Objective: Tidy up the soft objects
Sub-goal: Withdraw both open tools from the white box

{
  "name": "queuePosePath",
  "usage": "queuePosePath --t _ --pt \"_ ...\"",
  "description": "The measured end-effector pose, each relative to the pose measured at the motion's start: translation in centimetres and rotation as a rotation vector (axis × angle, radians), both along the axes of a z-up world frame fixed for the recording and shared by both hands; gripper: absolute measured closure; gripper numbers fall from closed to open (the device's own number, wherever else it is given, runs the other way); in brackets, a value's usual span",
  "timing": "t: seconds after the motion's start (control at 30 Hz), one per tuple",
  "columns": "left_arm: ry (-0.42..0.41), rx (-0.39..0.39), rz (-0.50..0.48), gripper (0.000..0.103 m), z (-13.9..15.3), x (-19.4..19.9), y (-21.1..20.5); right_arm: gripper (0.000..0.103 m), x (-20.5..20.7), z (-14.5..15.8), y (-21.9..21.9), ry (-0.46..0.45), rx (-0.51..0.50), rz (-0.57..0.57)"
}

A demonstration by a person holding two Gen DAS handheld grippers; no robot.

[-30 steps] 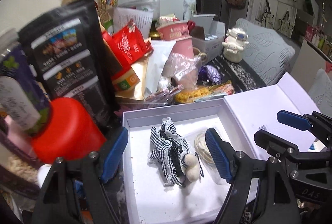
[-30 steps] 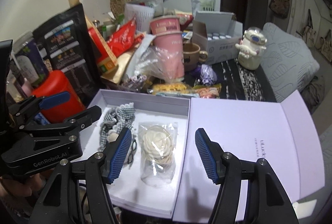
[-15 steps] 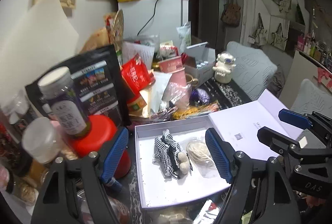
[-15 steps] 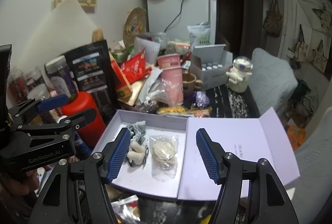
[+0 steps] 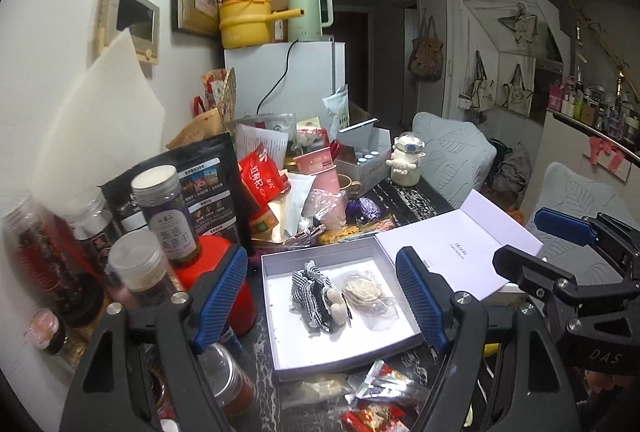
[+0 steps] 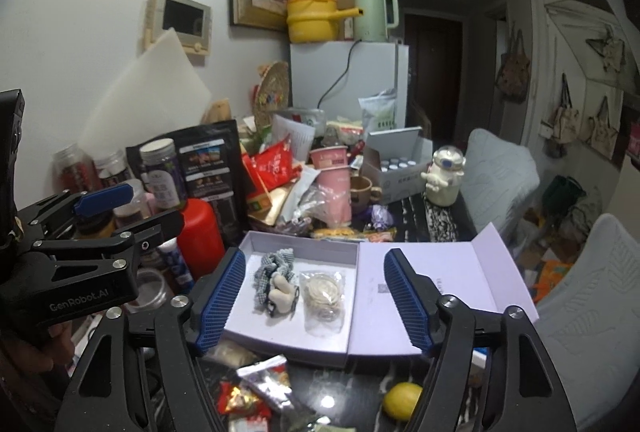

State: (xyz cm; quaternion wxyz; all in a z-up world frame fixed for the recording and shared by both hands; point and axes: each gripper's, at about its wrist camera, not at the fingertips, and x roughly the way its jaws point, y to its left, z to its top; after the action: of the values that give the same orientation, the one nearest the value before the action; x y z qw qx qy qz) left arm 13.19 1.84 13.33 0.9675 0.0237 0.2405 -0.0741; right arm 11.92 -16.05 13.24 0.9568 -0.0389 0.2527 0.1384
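Checked scrunchie (image 5: pixel 314 290) lies in white gift box (image 5: pixel 280 348), left half, with a cream plush piece on it. Bagged cream rosette (image 5: pixel 364 288) just beside it, to its right. Box lid (image 6: pixel 440 268) folded open flat. Left gripper (image 5: pixel 322 302) held above box, jaws wide, empty. Right gripper (image 6: pixel 314 302) likewise wide, empty. Red canister (image 6: pixel 200 232) stands left of box.

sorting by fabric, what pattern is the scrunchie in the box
Black-and-white gingham check on the scrunchie, clearest in the left wrist view.
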Motion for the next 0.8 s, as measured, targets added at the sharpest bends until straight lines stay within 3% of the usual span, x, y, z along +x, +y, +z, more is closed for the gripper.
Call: queuePosePath --t 0.43,0.8 --pt "0.011 -0.015 -0.044 0.026 -1.2 -6.6 0.8 0.022 -6.9 -1.0 0.0 -0.009 0.02 -0.025" --pt "0.077 -0.03 -0.045 0.026 -4.3 -10.1 1.9 0.022 -11.3 -4.7 0.3 0.053 0.032 -0.054"
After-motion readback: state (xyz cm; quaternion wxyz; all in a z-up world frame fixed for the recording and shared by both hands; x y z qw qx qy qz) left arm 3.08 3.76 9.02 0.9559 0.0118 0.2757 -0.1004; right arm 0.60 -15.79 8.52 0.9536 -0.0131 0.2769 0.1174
